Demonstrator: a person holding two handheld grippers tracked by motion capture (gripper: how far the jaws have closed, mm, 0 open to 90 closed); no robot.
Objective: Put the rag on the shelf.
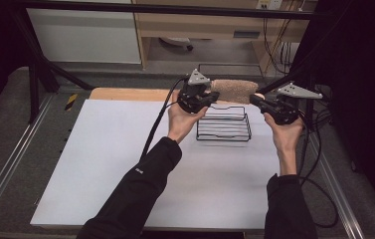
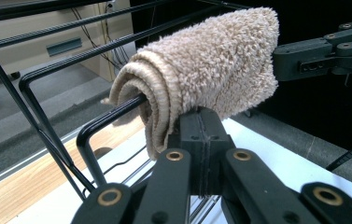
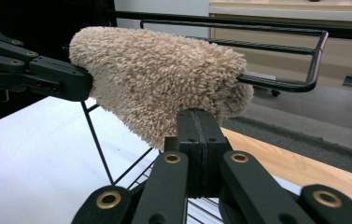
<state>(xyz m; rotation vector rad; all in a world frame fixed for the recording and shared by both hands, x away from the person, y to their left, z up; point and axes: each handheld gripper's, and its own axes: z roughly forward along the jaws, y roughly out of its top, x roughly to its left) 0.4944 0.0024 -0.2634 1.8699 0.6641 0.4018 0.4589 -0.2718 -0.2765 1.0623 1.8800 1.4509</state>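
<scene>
Two grippers hold one rolled towel (image 1: 234,90) between them, above the far rim of a black wire basket (image 1: 223,130) that stands on the white desk (image 1: 125,164).

At the left of the high view, the left gripper (image 1: 206,99) sits in the person's left hand (image 1: 182,119), its cable trailing down toward the sleeve. In the left gripper view its fingers (image 2: 200,140) are pressed together right under the towel's rolled end, pinching the lower edge of the beige pile, and the spiral of the roll faces the camera. A basket wire runs just behind that end.

The towel lies level, stretching across from one gripper to the other, with the basket directly below and slightly nearer the person.

At the right, the right gripper (image 1: 255,99) is carried by the right hand (image 1: 287,134). In the right gripper view its fingers (image 3: 202,140) are likewise shut tight, clamped on the fluffy underside of the towel's other end, with the basket's top rail just beyond it.
</scene>
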